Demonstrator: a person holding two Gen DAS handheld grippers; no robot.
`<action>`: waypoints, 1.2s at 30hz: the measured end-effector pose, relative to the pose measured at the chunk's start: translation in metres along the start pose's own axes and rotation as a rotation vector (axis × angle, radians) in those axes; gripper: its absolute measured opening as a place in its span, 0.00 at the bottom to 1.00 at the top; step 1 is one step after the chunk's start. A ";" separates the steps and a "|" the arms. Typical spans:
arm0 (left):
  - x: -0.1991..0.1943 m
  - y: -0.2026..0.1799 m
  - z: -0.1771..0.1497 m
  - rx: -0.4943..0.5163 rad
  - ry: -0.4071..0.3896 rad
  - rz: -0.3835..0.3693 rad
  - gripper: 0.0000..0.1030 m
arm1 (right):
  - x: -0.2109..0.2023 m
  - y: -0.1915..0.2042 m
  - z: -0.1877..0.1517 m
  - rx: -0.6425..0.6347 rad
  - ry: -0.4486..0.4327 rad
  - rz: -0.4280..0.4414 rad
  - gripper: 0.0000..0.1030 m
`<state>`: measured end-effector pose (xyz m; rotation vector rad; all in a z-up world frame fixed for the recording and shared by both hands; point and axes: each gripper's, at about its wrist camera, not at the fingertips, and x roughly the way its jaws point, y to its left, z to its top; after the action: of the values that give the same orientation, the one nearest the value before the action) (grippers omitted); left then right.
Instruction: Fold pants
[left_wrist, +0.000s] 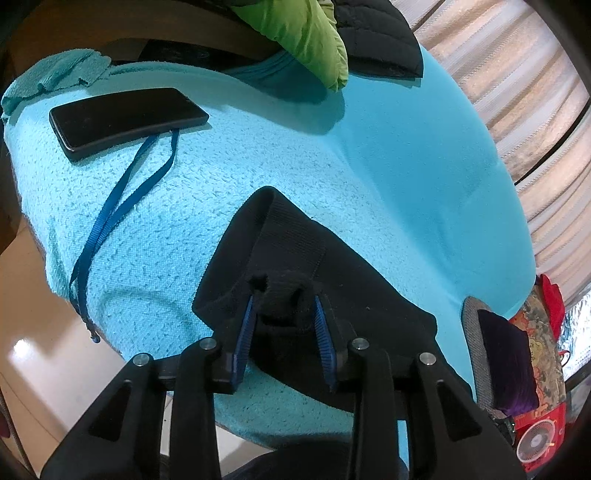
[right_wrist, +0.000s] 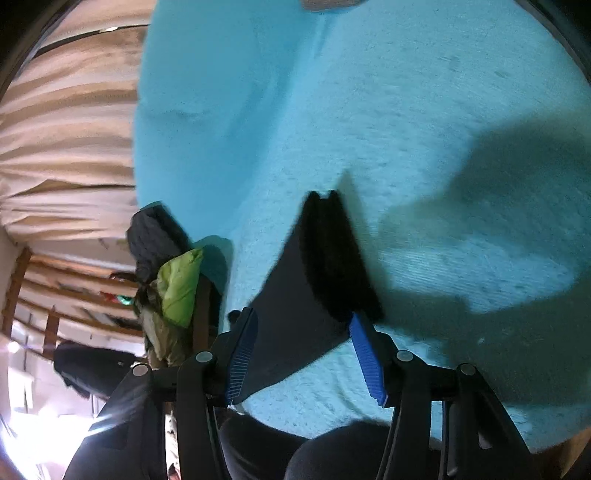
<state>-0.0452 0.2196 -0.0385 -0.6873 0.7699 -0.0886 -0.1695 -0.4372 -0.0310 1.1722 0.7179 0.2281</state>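
Note:
Black pants (left_wrist: 295, 243) lie on a turquoise towel (left_wrist: 166, 221) spread over a bed. In the left wrist view their ribbed waistband points away from me. My left gripper (left_wrist: 284, 295) straddles a bunched-up fold of that fabric, with its blue pads (left_wrist: 245, 332) slightly apart and loose around it. In the right wrist view, which is rolled onto its side, the pants (right_wrist: 325, 240) show a smooth outer face and a fuzzy black lining. My right gripper (right_wrist: 303, 315) stands open at their near edge, the cloth reaching between its fingertips and both pad faces bare.
A black phone (left_wrist: 125, 120) with a blue lanyard (left_wrist: 118, 206) rests on the towel at the left. A green jacket (left_wrist: 306, 40) and a black jacket (left_wrist: 376, 33) lie at the far end. A cushioned chair (left_wrist: 506, 362) and a small fan (left_wrist: 535, 443) stand at the right. Curtains (right_wrist: 66, 129) hang behind.

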 end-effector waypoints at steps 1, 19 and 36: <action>0.000 0.000 0.000 0.000 0.000 0.000 0.29 | 0.000 0.003 0.000 -0.009 -0.004 0.025 0.53; 0.001 -0.001 -0.003 0.103 0.016 0.039 0.09 | 0.005 0.019 0.006 -0.229 -0.007 -0.225 0.03; -0.006 0.011 -0.005 0.058 -0.018 0.037 0.08 | -0.003 -0.004 0.010 -0.183 -0.053 -0.226 0.03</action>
<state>-0.0551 0.2271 -0.0438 -0.6176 0.7595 -0.0706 -0.1666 -0.4478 -0.0310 0.9122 0.7604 0.0712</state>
